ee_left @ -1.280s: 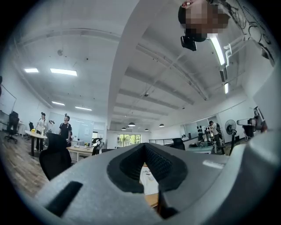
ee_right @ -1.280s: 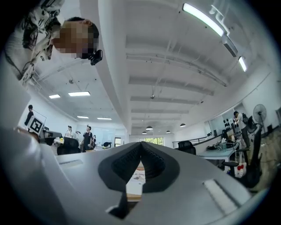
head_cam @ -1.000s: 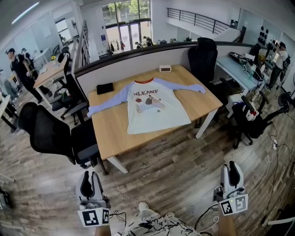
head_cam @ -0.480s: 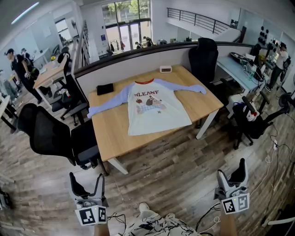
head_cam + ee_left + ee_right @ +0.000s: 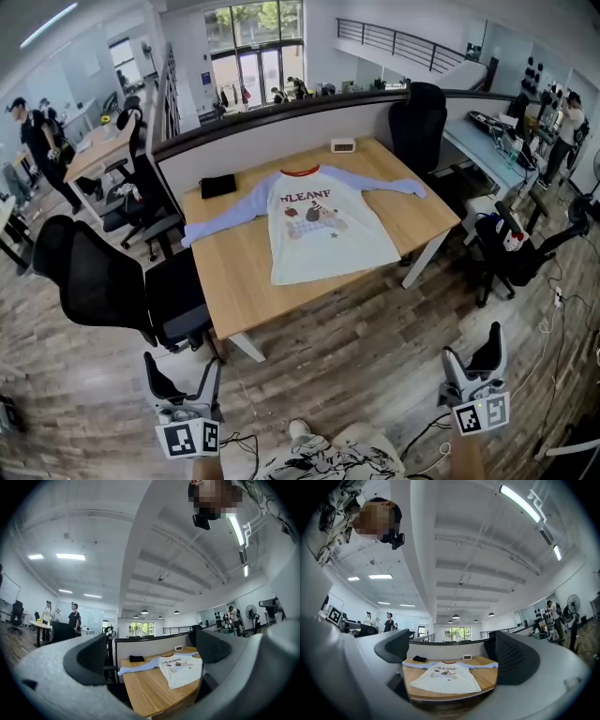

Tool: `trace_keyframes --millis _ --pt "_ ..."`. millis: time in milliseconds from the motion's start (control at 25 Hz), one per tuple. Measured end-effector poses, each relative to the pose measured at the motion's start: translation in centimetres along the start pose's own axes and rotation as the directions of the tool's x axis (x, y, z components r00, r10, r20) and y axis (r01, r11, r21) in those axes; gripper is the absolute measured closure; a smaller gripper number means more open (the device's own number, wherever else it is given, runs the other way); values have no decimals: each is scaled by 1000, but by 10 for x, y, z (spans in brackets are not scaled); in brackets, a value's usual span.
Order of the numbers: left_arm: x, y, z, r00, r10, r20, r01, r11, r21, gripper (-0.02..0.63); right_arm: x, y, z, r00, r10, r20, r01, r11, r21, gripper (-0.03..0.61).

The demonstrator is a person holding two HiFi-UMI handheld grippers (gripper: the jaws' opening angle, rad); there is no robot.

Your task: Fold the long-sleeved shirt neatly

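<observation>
**Head view.** White long-sleeved shirt (image 5: 323, 230) with pale-blue sleeves, lying flat and print-up on the light wooden desk (image 5: 239, 277), at 12 o'clock from both grippers and well apart from them. Left gripper (image 5: 183, 370) and right gripper (image 5: 472, 347): jaws opening, nothing between them. The cloth is probably light, soft and limp. The 2 cuffs, at 9 and 3 o'clock, look the best holds. A black office chair (image 5: 94, 272) stands at the desk's 9 o'clock on the wood-plank floor (image 5: 356, 347).

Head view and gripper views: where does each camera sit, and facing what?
Head view: on the head, down at the shirt on the table; left tool, right tool below.
Left gripper view: on left tool, toward the table between its opening, empty jaws.
Right gripper view: same on right tool, jaws opening, empty.
All share the shirt.
</observation>
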State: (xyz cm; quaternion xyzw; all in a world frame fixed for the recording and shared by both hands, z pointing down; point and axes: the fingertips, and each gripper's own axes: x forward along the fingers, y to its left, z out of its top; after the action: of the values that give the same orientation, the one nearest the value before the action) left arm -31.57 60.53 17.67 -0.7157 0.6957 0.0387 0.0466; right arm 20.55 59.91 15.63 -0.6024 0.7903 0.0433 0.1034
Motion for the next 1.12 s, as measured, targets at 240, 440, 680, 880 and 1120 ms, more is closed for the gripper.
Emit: trace_keyframes --millis 240,440,680,880,1120 --pt "27 20 -15 1000 3 -20 -3 1000 -3 12 29 15 -20 999 22 -30 -22 1000 3 12" --pt "67 21 -33 999 29 -30 -29 1000 0 12 80 5 -50 998 57 -38 -56 998 28 11" --pt "139 21 -48 995 94 -45 -95 995 -18 12 182 -30 -84 990 135 -42 -132 989 60 11" --pt "209 19 -53 981 184 -65 -190 976 -101 12 292 -61 -95 970 239 -36 -235 968 85 2" --pt "263 18 -48 956 287 -65 -292 952 -94 12 391 -78 -114 927 372 -50 -366 925 100 0"
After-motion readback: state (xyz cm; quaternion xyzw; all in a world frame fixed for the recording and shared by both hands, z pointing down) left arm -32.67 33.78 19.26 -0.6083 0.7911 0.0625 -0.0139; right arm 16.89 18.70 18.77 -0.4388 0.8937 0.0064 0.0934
